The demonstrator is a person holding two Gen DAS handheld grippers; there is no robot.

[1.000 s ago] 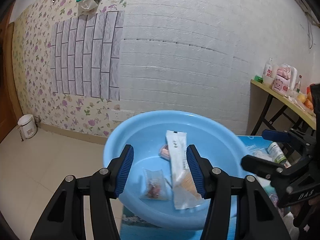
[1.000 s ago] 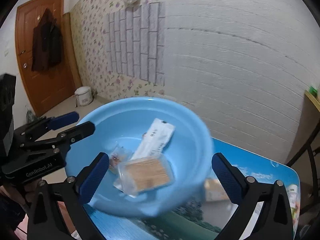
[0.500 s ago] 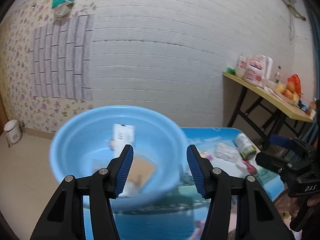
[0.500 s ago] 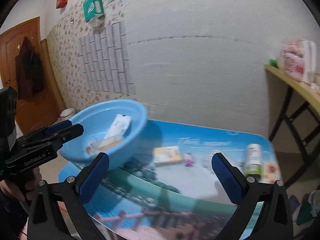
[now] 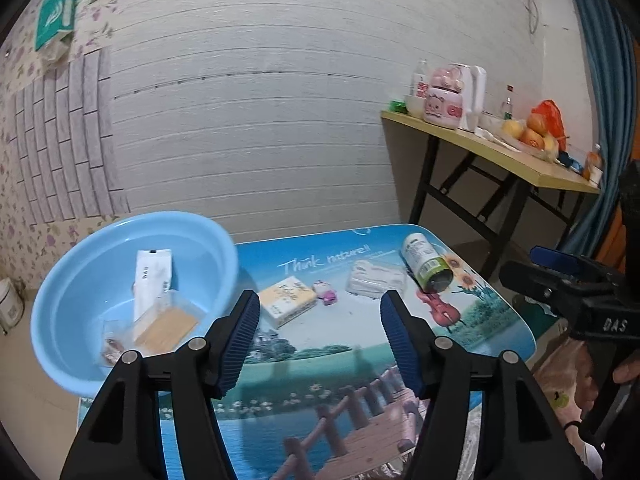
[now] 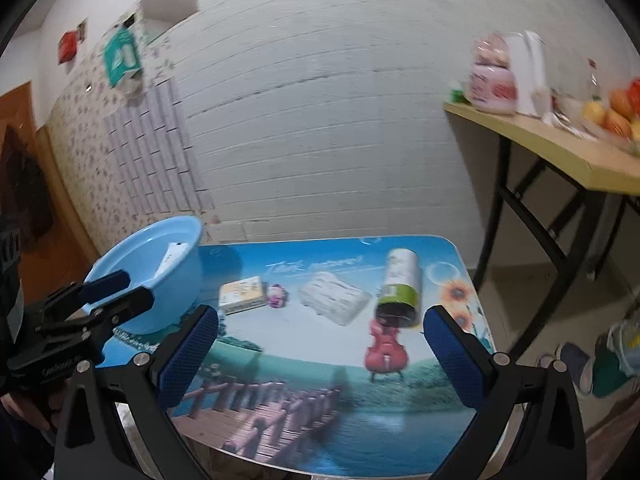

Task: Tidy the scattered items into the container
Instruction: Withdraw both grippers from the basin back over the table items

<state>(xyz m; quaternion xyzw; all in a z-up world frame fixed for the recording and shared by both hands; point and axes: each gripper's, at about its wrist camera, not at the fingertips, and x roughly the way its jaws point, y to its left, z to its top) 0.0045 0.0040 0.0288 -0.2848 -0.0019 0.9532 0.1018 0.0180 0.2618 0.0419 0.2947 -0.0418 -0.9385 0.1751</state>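
Note:
A light blue basin point(image 5: 52, 292) point(image 6: 136, 256) stands at the table's left end and holds a long white packet point(image 5: 150, 280), a clear box of toothpicks point(image 5: 166, 326) and a small snack bag point(image 5: 112, 346). On the table lie a yellow box point(image 5: 286, 300) point(image 6: 242, 294), a small pink toy point(image 5: 327, 292) point(image 6: 277, 295), a white wrapped pack point(image 5: 374, 280) point(image 6: 334, 296) and a green-labelled can on its side point(image 5: 426, 266) point(image 6: 400, 284). My left gripper point(image 5: 320, 340) is open and empty above the table. My right gripper point(image 6: 320, 352) is open and empty.
The picture-printed table point(image 5: 320, 400) ends close at right and front. A wooden side table point(image 5: 500, 156) with a pink appliance and fruit stands at the right by the white brick wall. Shoes point(image 6: 600, 360) lie on the floor at right.
Both grippers have swung right and back from over the basin to over the table. The toothpick box now lies in the basin. The loose items have come into view.

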